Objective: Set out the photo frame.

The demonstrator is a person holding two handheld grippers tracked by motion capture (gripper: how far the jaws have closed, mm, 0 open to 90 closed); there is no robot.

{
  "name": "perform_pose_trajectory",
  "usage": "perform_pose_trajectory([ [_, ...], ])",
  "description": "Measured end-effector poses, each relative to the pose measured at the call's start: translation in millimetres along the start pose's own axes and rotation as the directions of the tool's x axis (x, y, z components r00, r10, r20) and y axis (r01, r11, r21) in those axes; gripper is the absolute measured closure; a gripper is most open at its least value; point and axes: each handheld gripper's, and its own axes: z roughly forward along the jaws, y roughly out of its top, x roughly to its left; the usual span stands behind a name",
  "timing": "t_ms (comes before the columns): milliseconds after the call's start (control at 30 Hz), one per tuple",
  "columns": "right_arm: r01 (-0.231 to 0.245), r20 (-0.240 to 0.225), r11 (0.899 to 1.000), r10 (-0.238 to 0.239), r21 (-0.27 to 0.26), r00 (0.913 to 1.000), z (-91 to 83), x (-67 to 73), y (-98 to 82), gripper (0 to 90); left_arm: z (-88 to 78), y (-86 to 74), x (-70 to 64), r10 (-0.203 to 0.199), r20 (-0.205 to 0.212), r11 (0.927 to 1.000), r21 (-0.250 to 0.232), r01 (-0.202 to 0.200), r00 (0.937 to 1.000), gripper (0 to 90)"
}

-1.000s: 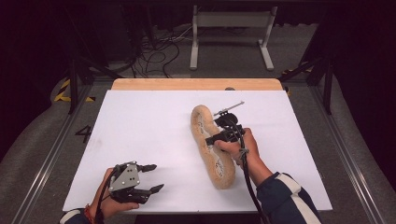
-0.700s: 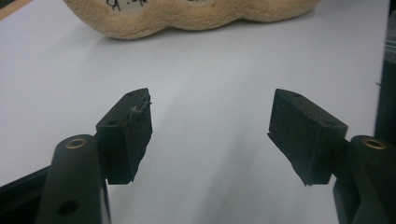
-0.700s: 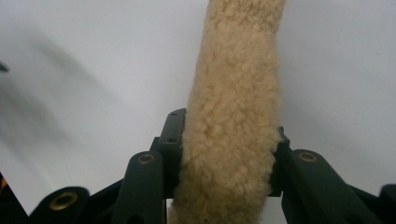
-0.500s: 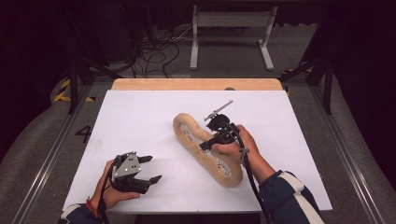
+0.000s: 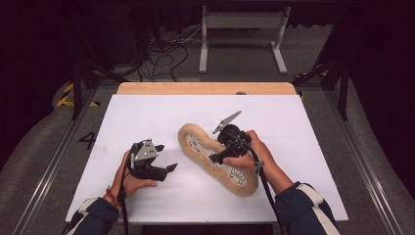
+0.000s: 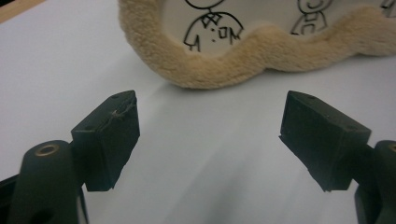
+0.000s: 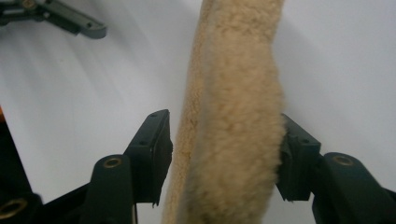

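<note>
A: What is the right gripper (image 5: 219, 157) doing with the pad (image 5: 200, 147)?

B: It is holding the fleecy rim of the pad between its jaws. In the right gripper view the tan rim (image 7: 233, 116) is standing between the two black jaws. One jaw is pressing into the fleece; at the other jaw I am seeing a thin gap, so the grip is looking light to me.

A: Why is it holding there, at the rim?

B: I think the rim is thick and soft, so the jaws are finding something to bite. The white middle with the drawings (image 6: 212, 28) is flat and is giving no edge.

A: And where is the pad lying?

B: It is lying on the white sheet (image 5: 147, 112), near the middle of the table, running from the centre toward the near right side. Its far end is pointing at the left gripper (image 5: 166, 169).

A: Is the left gripper holding something?

B: No. Its jaws are standing wide apart with nothing between them, low over the sheet, just beside the pad's curved end (image 6: 205, 77). I am judging that it is waiting there to take this end, so that two grips can carry or turn the soft pad without it sagging.

A: What could go wrong?

B: With such a light hold, the fleece may be slipping out of the right jaws.
</note>
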Motion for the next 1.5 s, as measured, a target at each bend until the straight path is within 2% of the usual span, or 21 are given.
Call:
perform_pose_trajectory([
  [133,0.013,0.005,0.999,-0.013,-0.038,0.9999,-5.4,1.6,-6.7,41.5,12.2,10.1,10.7,-0.014,-0.001,0.9999,-0.001,0.014,0.9999,18.4],
  [233,0.018,0.042,0.997,-0.015,-0.072,0.9990,-10.1,5.0,-16.2,35.3,22.1,16.7,17.6,-0.031,0.005,0.9995,-0.011,0.031,0.9995,18.0],
  [333,0.017,0.060,0.993,-0.010,-0.115,0.9982,-14.9,7.6,-22.7,31.7,29.1,19.9,20.9,-0.043,0.011,0.9990,-0.011,0.043,0.9990,18.0],
  [367,0.016,0.078,0.984,-0.002,-0.176,0.9970,-20.9,10.5,-30.1,30.8,32.1,21.1,21.1,-0.046,0.012,0.9989,-0.012,0.046,0.9989,18.0],
  [433,0.022,0.110,0.965,0.008,-0.261,0.9939,-29.1,15.7,-42.7,30.0,37.3,23.3,21.8,-0.046,0.010,0.9988,-0.014,0.046,0.9989,18.0],
  [500,0.009,0.122,0.951,0.031,-0.308,0.9920,-35.2,18.9,-56.6,29.3,41.3,23.8,22.5,-0.055,0.013,0.9983,-0.021,0.055,0.9984,19.1],
  [600,-0.001,0.155,0.938,0.058,-0.347,0.9862,-40.2,22.7,-79.1,29.3,49.7,23.9,22.8,-0.051,0.013,0.9986,-0.012,0.051,0.9986,20.1],
  [633,0.000,0.174,0.936,0.066,-0.353,0.9825,-41.4,23.7,-85.3,29.4,51.2,24.1,23.0,-0.048,0.010,0.9988,-0.011,0.048,0.9988,20.3],
  [700,-0.008,0.176,0.929,0.079,-0.371,0.9813,-42.5,25.1,-97.3,29.8,52.8,25.0,23.2,-0.050,0.013,0.9987,-0.009,0.050,0.9987,21.0],
  [733,-0.013,0.185,0.927,0.089,-0.375,0.9786,-42.6,25.9,-102.5,30.0,53.2,25.8,23.4,-0.069,0.014,0.9976,-0.012,0.069,0.9975,21.3],
  [800,-0.008,0.203,0.929,0.090,-0.371,0.9749,-42.1,28.3,-111.3,30.4,53.0,27.9,25.6,-0.076,0.019,0.9966,-0.028,0.077,0.9969,22.0],
  [900,-0.004,0.222,0.918,0.100,-0.398,0.9700,-43.4,32.9,-122.7,30.3,54.3,29.9,25.2,-0.079,0.024,0.9963,-0.032,0.079,0.9966,23.8],
  [967,-0.016,0.220,0.909,0.118,-0.417,0.9682,-43.0,35.0,-131.6,30.7,56.5,30.1,25.3,-0.077,0.023,0.9967,-0.025,0.077,0.9968,27.7],
  [1067,-0.033,0.227,0.908,0.139,-0.418,0.9640,-42.7,36.5,-140.6,33.5,58.8,30.2,26.3,-0.084,0.012,0.9962,-0.023,0.085,0.9964,29.3],
  [1100,-0.062,0.211,0.903,0.165,-0.425,0.9635,-40.3,37.2,-146.7,37.3,61.3,30.1,27.8,-0.098,0.023,0.9947,-0.028,0.099,0.9949,33.1],
  [1200,-0.074,0.216,0.909,0.175,-0.410,0.9606,-34.9,39.7,-151.8,39.5,64.1,30.4,27.0,-0.091,0.024,0.9955,-0.025,0.092,0.9955,38.3],
  [1300,-0.084,0.218,0.901,0.192,-0.426,0.9568,-31.6,42.5,-156.3,42.5,65.4,30.8,27.2,-0.071,0.019,0.9971,-0.026,0.072,0.9973,40.8],
  [1333,-0.079,0.227,0.898,0.193,-0.432,0.9546,-30.5,43.7,-156.8,46.8,64.9,29.8,28.4,-0.078,0.015,0.9965,-0.029,0.079,0.9968,44.4],
  [1400,-0.071,0.224,0.896,0.185,-0.437,0.9568,-29.1,45.3,-157.3,50.4,64.0,28.7,29.2,-0.081,0.006,0.9963,-0.027,0.081,0.9967,47.6],
  [1467,-0.055,0.233,0.897,0.173,-0.438,0.9569,-25.4,48.4,-157.6,57.1,62.3,27.3,31.5,-0.094,-0.008,0.9949,-0.036,0.094,0.9955,59.5],
  [1500,-0.059,0.223,0.896,0.173,-0.441,0.9594,-24.2,48.5,-157.8,58.6,61.9,26.3,32.5,-0.103,-0.003,0.9939,-0.039,0.103,0.9946,61.9],
])
